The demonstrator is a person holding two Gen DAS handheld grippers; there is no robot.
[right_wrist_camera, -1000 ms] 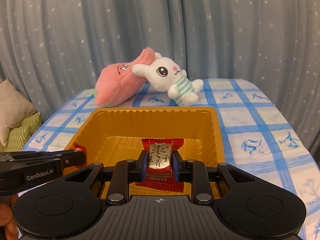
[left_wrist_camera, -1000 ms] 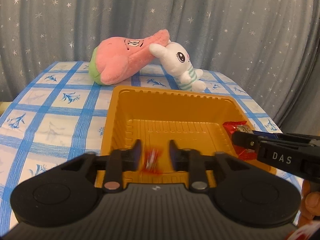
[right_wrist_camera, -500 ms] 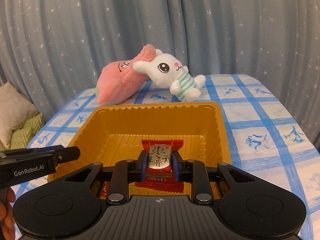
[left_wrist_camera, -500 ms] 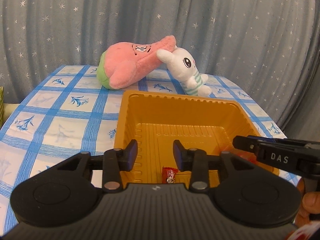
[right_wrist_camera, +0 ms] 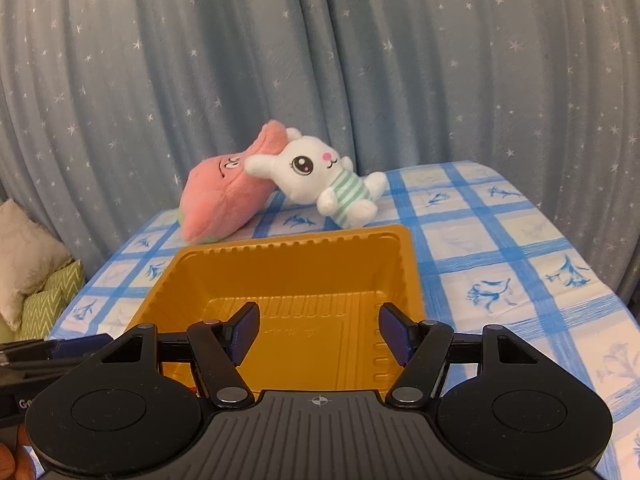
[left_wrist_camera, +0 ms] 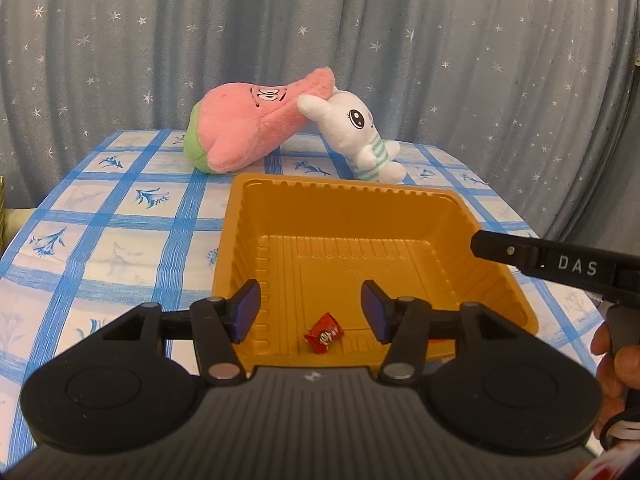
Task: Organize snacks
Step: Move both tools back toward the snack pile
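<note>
Both sets of jaws stand wide apart and hold nothing. In the left wrist view, the left gripper (left_wrist_camera: 311, 312) fills the bottom of the frame, and its blue pads sit on either side of a small red candy (left_wrist_camera: 324, 333). That candy lies loose on the floor of the orange tray (left_wrist_camera: 348, 196), near the front wall, in the lower middle of the frame. It touches neither pad. A bit of red also peeks out under the right pad, but I cannot tell what it is.

In the right wrist view, the right gripper (right_wrist_camera: 319, 329) hangs over the same tray, with bare orange floor showing between its pads. No snack shows in that view. The dark bar with "DAS" on it at the right edge of the left view is the right gripper seen from the side.

Behind the tray, in the middle of both frames, a pink plush (left_wrist_camera: 256, 128) and a white bunny plush (left_wrist_camera: 352, 136) lean on each other on the blue checked tabletop (left_wrist_camera: 120, 216). A starry grey curtain (right_wrist_camera: 320, 60) fills the top.

So at least one snack is in the tray. I see no other snacks lying on the tabletop, so I cannot tell how many are left to put away. It looks like the job is partly done, maybe more.
</note>
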